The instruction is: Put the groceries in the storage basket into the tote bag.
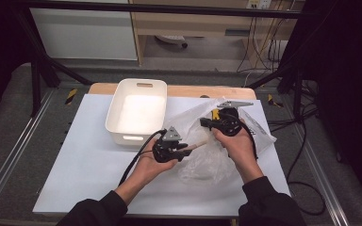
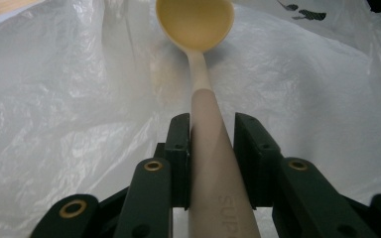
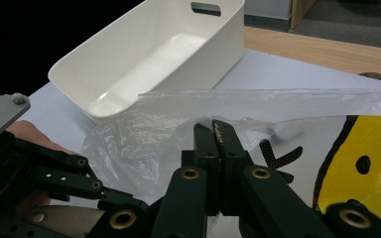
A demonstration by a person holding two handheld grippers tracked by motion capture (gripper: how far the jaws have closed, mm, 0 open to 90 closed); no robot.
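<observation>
Sleeved forearms are coming in nearest the high camera, and I am watching them work at the plastic bag [image 1: 207, 155], my landmark, which is lying on the counter [image 1: 89, 169] just right of the white bin [image 1: 136, 113]. My left gripper [image 1: 185, 149] is sitting at the bag's left edge, holding a spoon [image 1: 199, 146] by its handle. My right gripper [image 1: 207, 123] is resting on the bag's upper part.

Moving to the left gripper view, I am seeing the jaws standing narrow, clamped on the beige handle of the spoon [image 2: 203, 99], with its yellow bowl pointing out over the crinkled bag [image 2: 79, 99].

Turning to the right gripper view, the jaws are pressed fully together on a fold of the bag [image 3: 258, 106] near its mouth, with the bin [image 3: 144, 59] standing beyond it.

I am judging this as the bagging step: the mouth is being held while the spoon is approaching. Next, the film needs lifting so the opening gapes, then the spoon needs sliding in bowl-first.
</observation>
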